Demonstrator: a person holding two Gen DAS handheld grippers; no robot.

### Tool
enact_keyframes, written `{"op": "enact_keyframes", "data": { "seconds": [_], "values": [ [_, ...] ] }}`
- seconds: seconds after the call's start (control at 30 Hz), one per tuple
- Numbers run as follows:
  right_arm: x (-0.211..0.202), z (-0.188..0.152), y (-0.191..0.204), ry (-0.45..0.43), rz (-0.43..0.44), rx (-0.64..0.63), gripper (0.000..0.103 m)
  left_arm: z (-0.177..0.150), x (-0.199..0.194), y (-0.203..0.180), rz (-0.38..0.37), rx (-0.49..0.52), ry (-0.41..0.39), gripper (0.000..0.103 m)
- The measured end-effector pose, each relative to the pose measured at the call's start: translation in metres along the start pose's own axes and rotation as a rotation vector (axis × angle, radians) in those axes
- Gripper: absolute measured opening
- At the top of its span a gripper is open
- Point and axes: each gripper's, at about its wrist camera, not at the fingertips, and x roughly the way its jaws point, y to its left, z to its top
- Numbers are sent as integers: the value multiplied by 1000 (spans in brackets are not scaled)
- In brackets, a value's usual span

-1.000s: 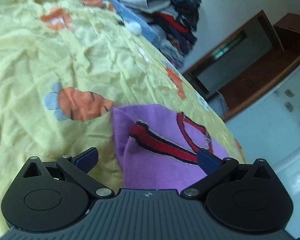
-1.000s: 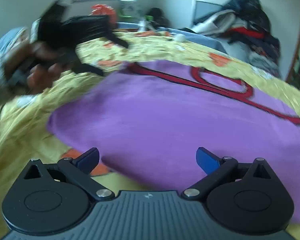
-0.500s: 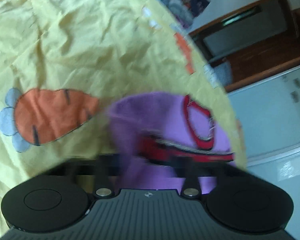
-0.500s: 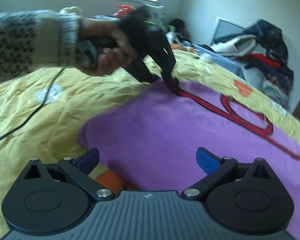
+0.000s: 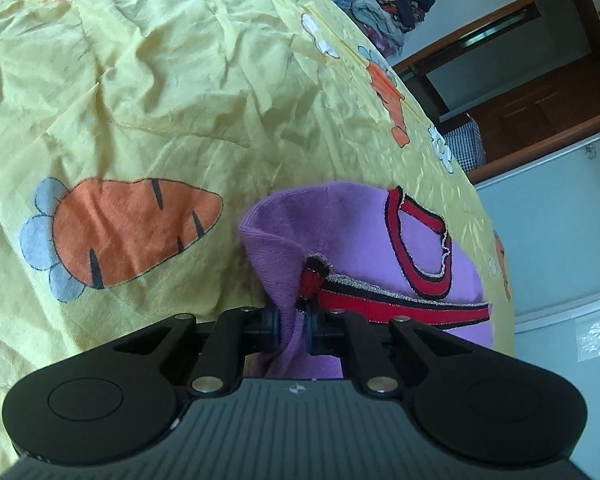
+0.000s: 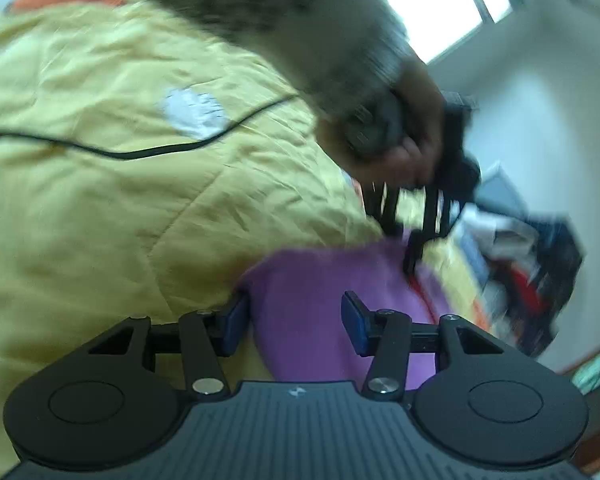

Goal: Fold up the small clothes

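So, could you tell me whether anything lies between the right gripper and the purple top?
Nothing visible does. The right gripper is open with the purple top directly between its fingers, on the yellow bedspread. The left gripper already pinches another edge.

We see our left gripper (image 5: 292,326) as a black body with a ribbed grey plate, round black discs at each side, silver screws on the linkage bars and dark blue pads. Our right gripper (image 6: 294,322) looks alike. Above it, a speckled grey knit sleeve (image 6: 300,28).
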Motion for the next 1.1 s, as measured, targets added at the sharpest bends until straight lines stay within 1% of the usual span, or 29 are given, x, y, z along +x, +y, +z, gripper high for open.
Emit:
{"op": "enact_keyframes", "data": {
  "seconds": [0.03,0.07,0.1,0.13,0.23,0.33,0.43,0.5,0.53,0.6,0.67,0.77,0.9,1.0,1.1],
  "values": [
    [0,1,8,-14,-22,-79,49,0,0,1,-2,-9,0,12],
    [1,0,11,-19,-24,-127,43,1,1,2,-7,-18,0,12],
    [3,2,10,-5,11,-130,21,1,3,1,-9,-19,-2,12],
    [7,5,8,13,44,-104,9,1,2,0,-8,-18,-2,12],
    [10,6,3,10,42,-73,7,1,-2,0,-22,-32,-11,10],
    [-1,5,-16,-42,19,58,6,0,-11,-5,-36,-40,-21,10],
    [-15,-1,-43,-84,0,207,5,2,-21,-18,-31,-32,-30,9],
    [-24,-10,-70,-104,15,351,5,3,-24,-29,-27,-29,-35,9],
    [-27,-14,-80,-113,11,401,5,4,-25,-36,-27,-27,-36,9],
    [-35,-30,-109,-133,34,564,5,5,-25,-51,-28,-29,-42,9],
    [-41,-47,-131,-144,40,680,5,6,-23,-68,-30,-25,-45,9],
    [-51,-86,-164,-155,55,891,5,9,-13,-92,-36,-40,-47,9],
    [-58,-145,-192,-163,62,1141,5,8,12,-120,-44,-63,-32,9],
    [-62,-189,-202,-161,57,1290,5,5,35,-145,-35,-56,-12,9],
    [-70,-221,-205,-162,40,1372,5,0,61,-170,-29,-40,9,9]
  ]
}}
